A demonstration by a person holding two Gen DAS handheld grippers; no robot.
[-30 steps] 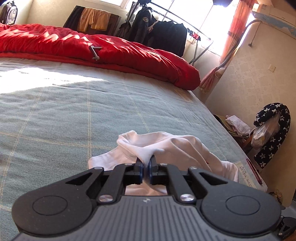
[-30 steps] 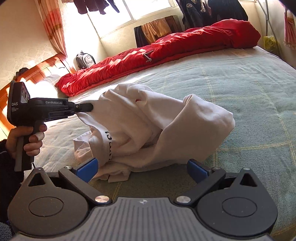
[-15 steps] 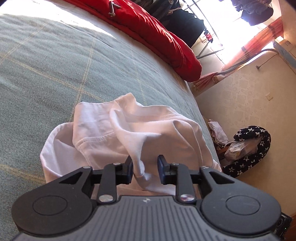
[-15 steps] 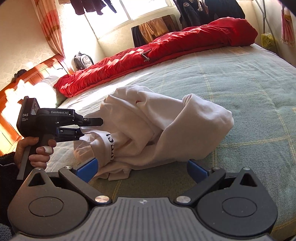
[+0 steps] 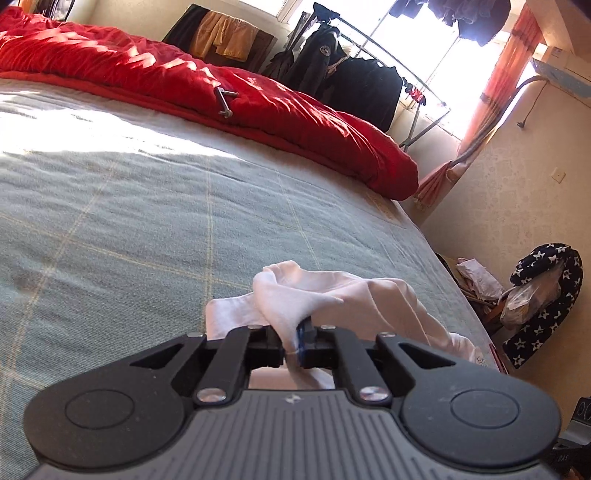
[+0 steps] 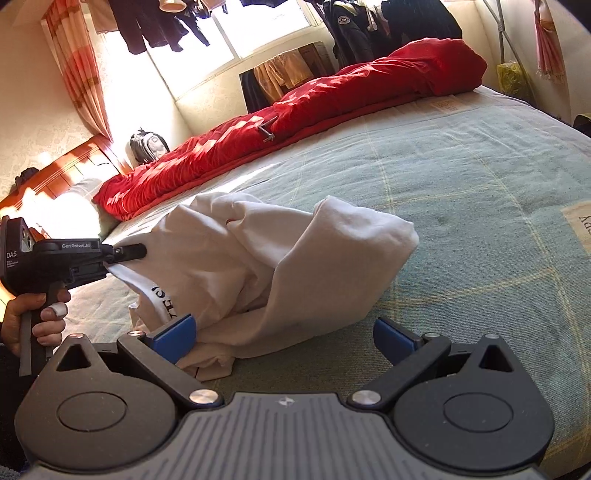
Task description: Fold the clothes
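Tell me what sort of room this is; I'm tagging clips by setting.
A bedroom, most likely: a wide bed carries a red quilt, with a wooden headboard at one end and clothes hanging by the window.

Ahead of my left claw (image 5: pixel 293 345) I see a wide bed (image 5: pixel 129 221) under a pale green checked cover, sunlight pooling on its far side. A red quilt (image 5: pixel 221 96) lies along the far edge. Beyond it, dark clothes hang on a drying rack (image 5: pixel 354 74) before a bright window (image 5: pixel 436 62) with orange curtains (image 5: pixel 495 77). To the claw's right stands a cream patterned wall (image 5: pixel 517 184).
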